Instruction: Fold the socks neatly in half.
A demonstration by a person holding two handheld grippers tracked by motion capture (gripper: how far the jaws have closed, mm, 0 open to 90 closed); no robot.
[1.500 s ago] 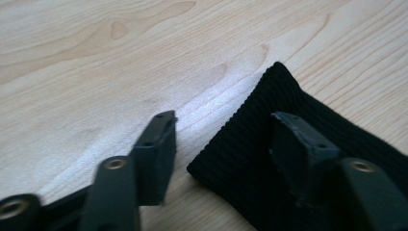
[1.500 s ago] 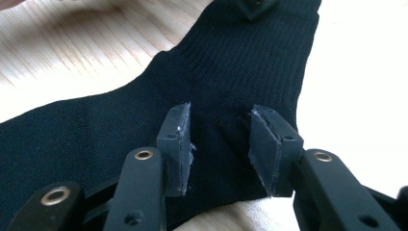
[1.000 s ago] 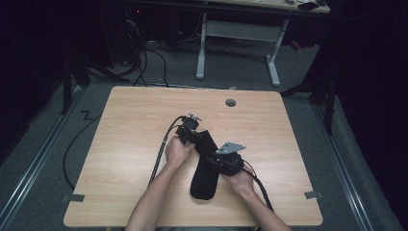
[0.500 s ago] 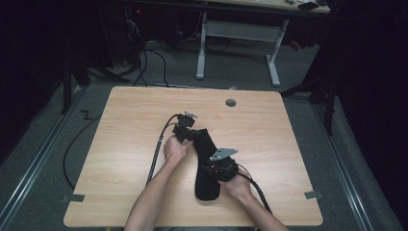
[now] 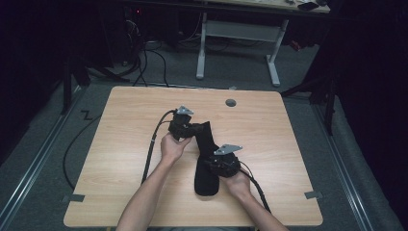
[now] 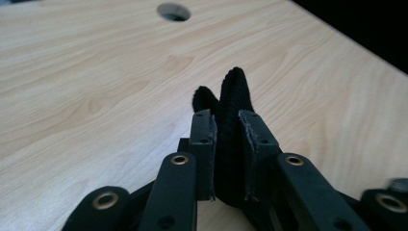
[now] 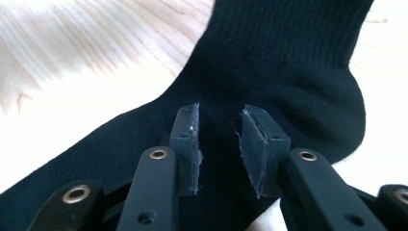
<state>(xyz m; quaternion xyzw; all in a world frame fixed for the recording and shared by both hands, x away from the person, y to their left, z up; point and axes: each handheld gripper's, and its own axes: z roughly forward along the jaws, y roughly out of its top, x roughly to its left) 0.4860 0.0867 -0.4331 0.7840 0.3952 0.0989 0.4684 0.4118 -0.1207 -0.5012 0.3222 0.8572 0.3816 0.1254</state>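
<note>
The left gripper (image 6: 227, 159) reaches out over the light wooden bench (image 6: 86, 82), and its two black jaws have just been closing and now pinch a fold of black ribbed sock (image 6: 234, 110) between their pads. The fabric stands up above the jaw tips in a rounded ridge, with a smaller hump just to its left, perhaps a second layer of the same sock. Far off near the top edge, a round hole (image 6: 173, 10) is cut in the bench.
</note>
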